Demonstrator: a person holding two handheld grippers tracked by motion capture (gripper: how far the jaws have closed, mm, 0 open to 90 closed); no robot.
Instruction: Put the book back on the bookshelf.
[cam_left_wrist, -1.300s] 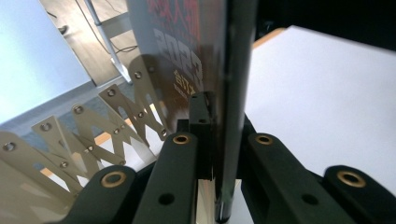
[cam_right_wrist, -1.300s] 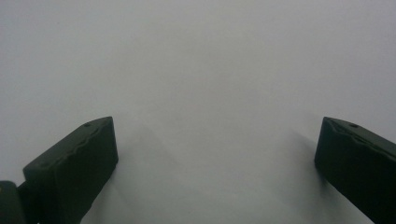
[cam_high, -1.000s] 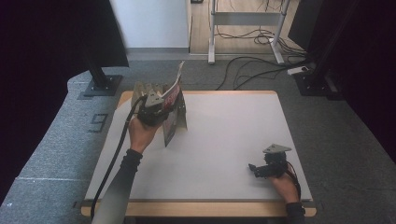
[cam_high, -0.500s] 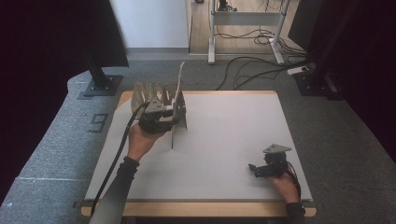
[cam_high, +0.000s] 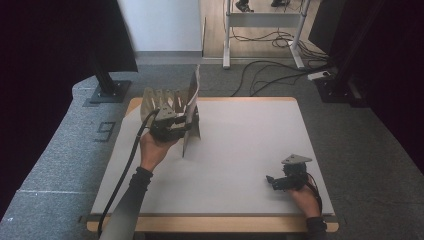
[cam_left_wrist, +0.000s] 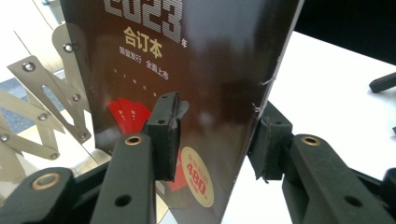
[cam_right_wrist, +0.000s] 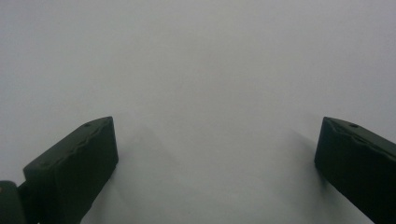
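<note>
The book (cam_left_wrist: 196, 70) has a glossy dark paper cover that catches reflections. Beside it the folding rack (cam_left_wrist: 42, 93) is pale brushed metal with shiny rivets. The table (cam_high: 240, 150) top is smooth matt white, edged in light wood

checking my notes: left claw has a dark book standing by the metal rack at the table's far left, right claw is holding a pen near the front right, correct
Not quite: the right claw holds nothing. The right gripper view shows its jaws wide apart over bare white table, with no pen. The rest stands: in the high view the left claw has the dark book upright beside the metal rack.
</note>
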